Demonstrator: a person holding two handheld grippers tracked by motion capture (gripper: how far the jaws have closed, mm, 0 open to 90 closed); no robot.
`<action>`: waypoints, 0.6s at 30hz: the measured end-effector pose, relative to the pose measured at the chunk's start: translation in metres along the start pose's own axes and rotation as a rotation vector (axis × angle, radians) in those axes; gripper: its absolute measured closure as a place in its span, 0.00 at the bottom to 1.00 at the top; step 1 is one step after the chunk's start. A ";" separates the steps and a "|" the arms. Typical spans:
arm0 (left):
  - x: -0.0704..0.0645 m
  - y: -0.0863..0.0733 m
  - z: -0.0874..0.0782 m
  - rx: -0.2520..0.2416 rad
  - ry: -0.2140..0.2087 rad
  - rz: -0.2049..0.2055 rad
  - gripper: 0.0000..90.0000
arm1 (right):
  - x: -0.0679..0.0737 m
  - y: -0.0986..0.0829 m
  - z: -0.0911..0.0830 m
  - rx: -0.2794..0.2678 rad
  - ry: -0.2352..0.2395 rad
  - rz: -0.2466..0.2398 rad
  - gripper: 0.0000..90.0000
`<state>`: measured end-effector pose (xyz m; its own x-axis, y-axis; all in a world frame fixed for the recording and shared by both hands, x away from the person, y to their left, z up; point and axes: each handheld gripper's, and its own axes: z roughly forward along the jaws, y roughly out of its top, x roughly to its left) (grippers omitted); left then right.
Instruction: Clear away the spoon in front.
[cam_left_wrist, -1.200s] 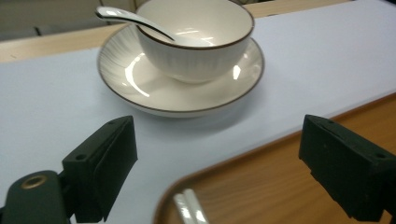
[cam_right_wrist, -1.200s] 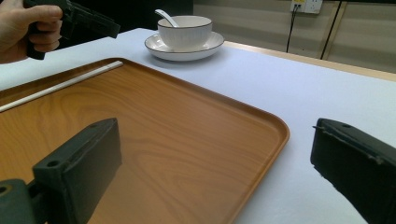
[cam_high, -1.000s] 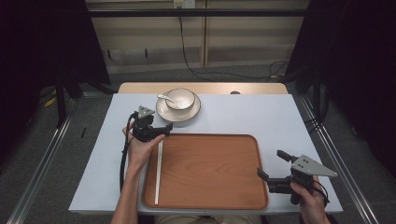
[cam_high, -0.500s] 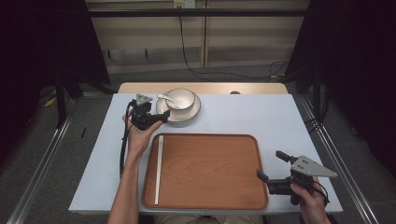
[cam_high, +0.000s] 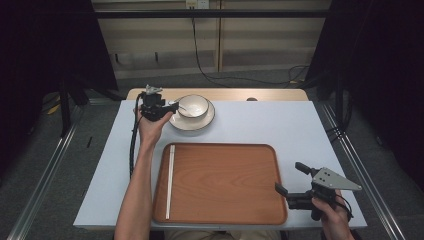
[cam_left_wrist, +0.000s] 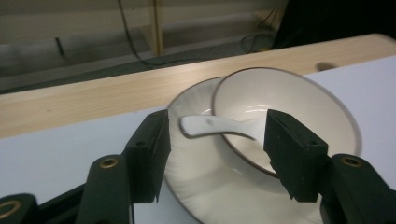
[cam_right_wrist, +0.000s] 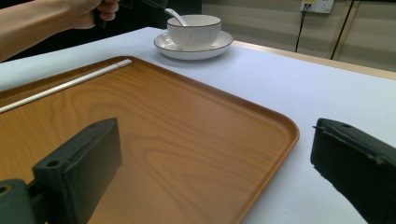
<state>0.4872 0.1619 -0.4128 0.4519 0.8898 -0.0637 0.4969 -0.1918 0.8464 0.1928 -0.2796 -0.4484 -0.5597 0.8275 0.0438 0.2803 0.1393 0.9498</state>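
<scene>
Near edge of table (cam_high: 250, 125): right gripper (cam_high: 289, 183) sat by the wooden tray's (cam_high: 225, 185) near right corner, jaws wide apart, holding nothing. A white chopstick pair (cam_high: 170, 181) lay along the tray's left edge. Toward the far edge, left of centre: bowl (cam_high: 193, 105) on saucer (cam_high: 192, 122), ceramic spoon (cam_left_wrist: 219, 127) resting inside. Left gripper (cam_left_wrist: 212, 144) wide open w/ jaws either side of the spoon handle, not touching. Spoon prob. light, stiff, glazed, slick, chips easily; grip handle mid-length.

Black tongs (cam_high: 172, 108) with brass-coloured screws, black trailing cable (cam_high: 133, 142), grey three-cornered plate (cam_high: 334, 178), bare forearms
</scene>
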 end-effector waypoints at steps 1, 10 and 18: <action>0.001 0.003 0.001 0.002 -0.011 0.007 0.49 | 0.000 0.000 0.000 -0.001 0.001 -0.001 0.02; 0.006 0.004 0.022 0.018 0.015 -0.028 0.60 | -0.002 -0.001 -0.001 -0.001 -0.001 0.010 0.02; 0.012 0.009 0.024 0.030 0.007 -0.022 0.73 | -0.002 -0.002 -0.001 0.005 -0.003 0.009 0.02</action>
<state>0.5148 0.1606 -0.4190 0.4356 0.8967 -0.0789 0.5290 -0.1841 0.8284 0.1927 -0.2816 -0.4503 -0.5547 0.8304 0.0512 0.2892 0.1347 0.9477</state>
